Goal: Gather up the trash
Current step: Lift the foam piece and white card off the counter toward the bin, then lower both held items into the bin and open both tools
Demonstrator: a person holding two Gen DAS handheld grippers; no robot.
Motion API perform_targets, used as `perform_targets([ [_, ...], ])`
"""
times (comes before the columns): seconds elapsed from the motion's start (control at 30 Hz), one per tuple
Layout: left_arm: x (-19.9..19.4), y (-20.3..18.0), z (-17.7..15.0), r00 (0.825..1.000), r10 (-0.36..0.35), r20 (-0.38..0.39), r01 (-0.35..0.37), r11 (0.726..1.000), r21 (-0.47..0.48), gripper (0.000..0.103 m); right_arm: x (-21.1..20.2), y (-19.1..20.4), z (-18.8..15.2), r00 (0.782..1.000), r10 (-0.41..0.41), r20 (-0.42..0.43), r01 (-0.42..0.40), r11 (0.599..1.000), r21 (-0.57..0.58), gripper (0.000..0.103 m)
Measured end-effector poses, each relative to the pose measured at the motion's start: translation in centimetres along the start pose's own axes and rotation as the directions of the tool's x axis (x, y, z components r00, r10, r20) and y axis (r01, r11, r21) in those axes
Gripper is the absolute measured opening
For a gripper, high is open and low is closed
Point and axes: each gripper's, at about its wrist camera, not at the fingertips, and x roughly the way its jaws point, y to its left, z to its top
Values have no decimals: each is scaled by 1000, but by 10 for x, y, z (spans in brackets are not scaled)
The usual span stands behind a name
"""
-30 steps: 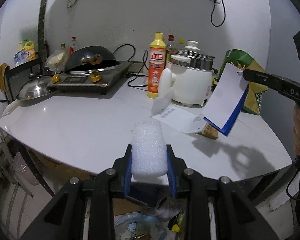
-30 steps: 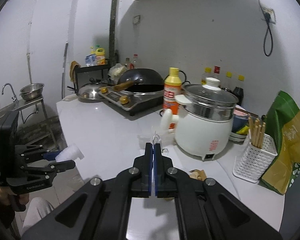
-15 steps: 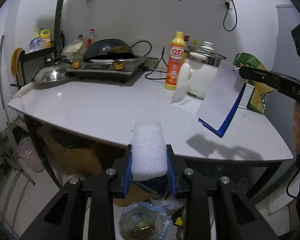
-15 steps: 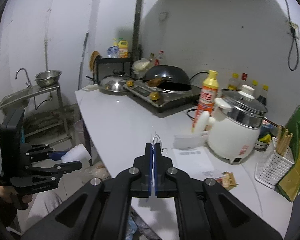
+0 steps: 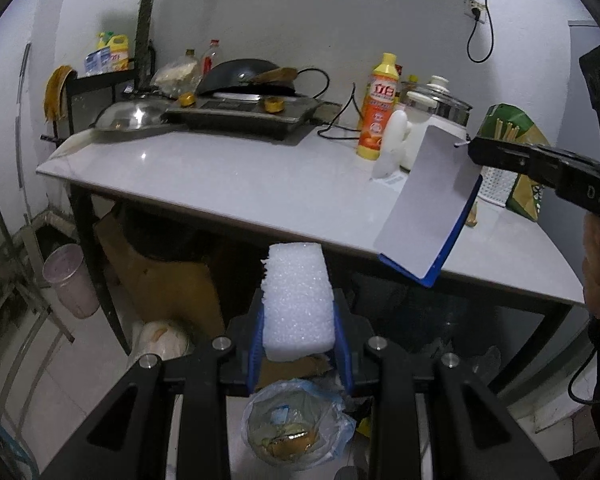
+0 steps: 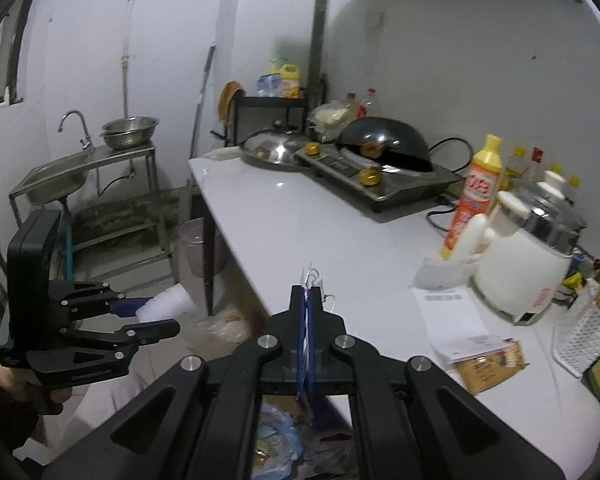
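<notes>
My left gripper (image 5: 298,320) is shut on a white foam block (image 5: 298,302), held in front of the table edge, above a trash bag (image 5: 296,428) on the floor. It also shows in the right wrist view (image 6: 152,314) at lower left. My right gripper (image 6: 307,298) is shut on a flat white and blue card (image 5: 428,204), which hangs over the table's front edge. In the right wrist view the card (image 6: 305,344) is seen edge-on. A white paper slip (image 6: 452,316) and a gold wrapper (image 6: 488,364) lie on the white table (image 6: 292,224).
On the table stand a stove with a wok (image 6: 384,148), an orange detergent bottle (image 5: 378,108), a white rice cooker (image 6: 528,256) and a white basket (image 6: 584,336). A pink bin (image 5: 70,280), a cardboard box (image 5: 168,276) and a metal sink stand (image 6: 84,176) are around the table.
Both grippers have drawn back from the table and dropped lower, each holding its item. The trash bag on the floor has come into fuller view below the left gripper.
</notes>
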Motion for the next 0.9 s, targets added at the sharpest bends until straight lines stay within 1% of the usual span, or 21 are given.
perform_targets([
  [0.23, 8, 18, -32, 999, -1, -34, 0, 999, -42, 29, 29, 34, -24, 997, 57, -59, -60, 998, -35, 1],
  [0.47, 23, 32, -60, 997, 5, -77, -10, 997, -73, 29, 70, 61, -67, 982, 112, -152, -118, 993, -29, 1],
  [0.7, 44, 45, -87, 992, -6, -127, -8, 994, -106, 29, 103, 73, -101, 968, 116, -223, -127, 991, -35, 1],
  [0.9, 60, 49, -100, 988, -13, -152, -6, 992, -125, 29, 124, 76, -116, 958, 115, -263, -129, 991, -35, 1],
])
